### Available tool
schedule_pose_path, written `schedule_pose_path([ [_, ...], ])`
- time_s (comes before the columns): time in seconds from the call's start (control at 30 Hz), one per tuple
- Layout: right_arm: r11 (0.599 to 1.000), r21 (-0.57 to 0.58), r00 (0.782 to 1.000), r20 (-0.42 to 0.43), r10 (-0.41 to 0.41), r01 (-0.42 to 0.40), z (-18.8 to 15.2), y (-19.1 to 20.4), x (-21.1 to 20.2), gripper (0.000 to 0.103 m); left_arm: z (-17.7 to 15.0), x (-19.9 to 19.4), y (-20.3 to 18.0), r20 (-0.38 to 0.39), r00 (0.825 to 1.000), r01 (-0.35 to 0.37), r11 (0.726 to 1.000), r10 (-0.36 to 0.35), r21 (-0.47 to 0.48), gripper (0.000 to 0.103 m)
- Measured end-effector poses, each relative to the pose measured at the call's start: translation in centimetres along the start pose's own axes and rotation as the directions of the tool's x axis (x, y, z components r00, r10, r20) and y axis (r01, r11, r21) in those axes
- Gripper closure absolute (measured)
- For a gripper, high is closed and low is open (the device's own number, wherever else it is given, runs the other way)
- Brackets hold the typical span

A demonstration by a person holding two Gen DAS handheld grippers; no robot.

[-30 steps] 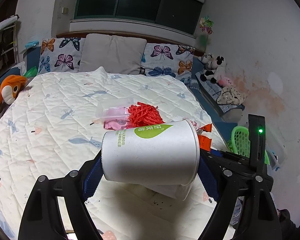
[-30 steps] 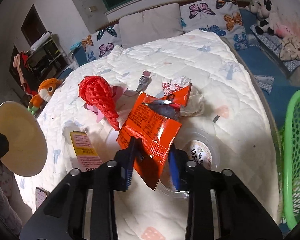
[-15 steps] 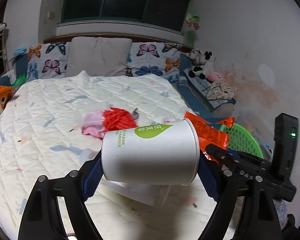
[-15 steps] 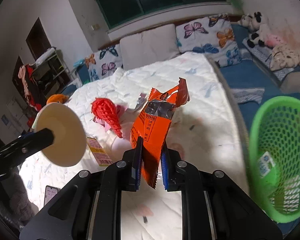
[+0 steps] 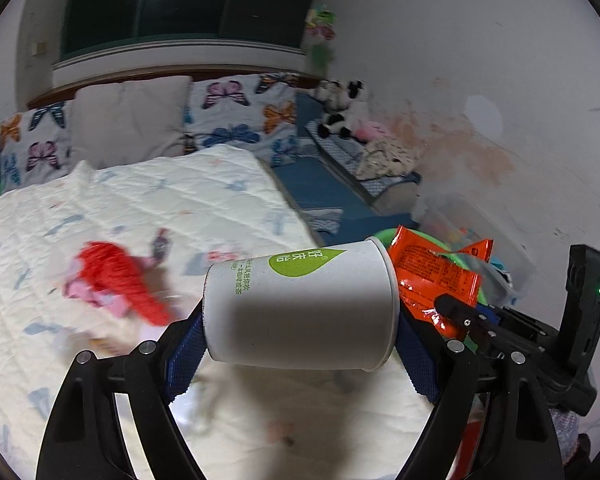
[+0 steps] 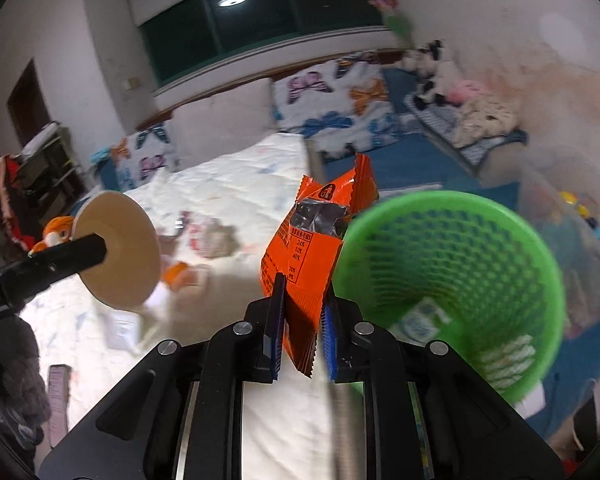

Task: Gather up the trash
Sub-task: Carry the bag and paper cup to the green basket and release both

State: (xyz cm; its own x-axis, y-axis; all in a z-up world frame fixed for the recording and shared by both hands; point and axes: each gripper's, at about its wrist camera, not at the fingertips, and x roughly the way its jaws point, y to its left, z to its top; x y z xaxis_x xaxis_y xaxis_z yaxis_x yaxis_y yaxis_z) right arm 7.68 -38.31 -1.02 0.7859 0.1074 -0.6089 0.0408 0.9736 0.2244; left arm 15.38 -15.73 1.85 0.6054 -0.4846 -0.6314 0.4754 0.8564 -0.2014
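Note:
My left gripper (image 5: 300, 354) is shut on a white paper cup (image 5: 300, 304) with a green leaf label, held sideways between the blue pads. In the right wrist view the cup's tan bottom (image 6: 118, 252) shows at the left. My right gripper (image 6: 303, 322) is shut on an orange snack wrapper (image 6: 312, 248), which stands up from the jaws at the left rim of a green mesh basket (image 6: 480, 240). Some trash lies in the basket's bottom. The left wrist view shows that wrapper (image 5: 432, 272) to the right of the cup, with the basket's rim (image 5: 384, 236) peeking out behind it.
A red mesh net (image 5: 120, 276) and pink wrappers lie on the white quilted bed (image 5: 160, 196). Butterfly pillows (image 5: 236, 108) line the headboard. Plush toys (image 5: 340, 112) and a clear plastic box (image 5: 460, 216) stand along the right wall, beyond a blue floor strip (image 5: 320, 188).
Both grippers swung right, from over the bed to the green basket. The right jaws closed on the orange wrapper and lifted it off the quilt. The cup stayed in the left grip.

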Motion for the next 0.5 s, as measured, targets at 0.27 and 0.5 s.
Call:
schedule_pose_path([
  [0.27,0.993,0.037,0.994,-0.003,-0.114,0.114,-1.4,-5.1,-1.3,0.085,1.2,4.0,-6.0,-0.044,0.997,0.066,0.995,-0.063,0.074,0.022],
  [0.5,0.979,0.106,0.985,-0.036,-0.171,0.174,-2.7,-9.1,-1.2,0.083,1.4,7.9,-9.7,-0.101,0.991,0.1,0.989,-0.089,0.111,0.022],
])
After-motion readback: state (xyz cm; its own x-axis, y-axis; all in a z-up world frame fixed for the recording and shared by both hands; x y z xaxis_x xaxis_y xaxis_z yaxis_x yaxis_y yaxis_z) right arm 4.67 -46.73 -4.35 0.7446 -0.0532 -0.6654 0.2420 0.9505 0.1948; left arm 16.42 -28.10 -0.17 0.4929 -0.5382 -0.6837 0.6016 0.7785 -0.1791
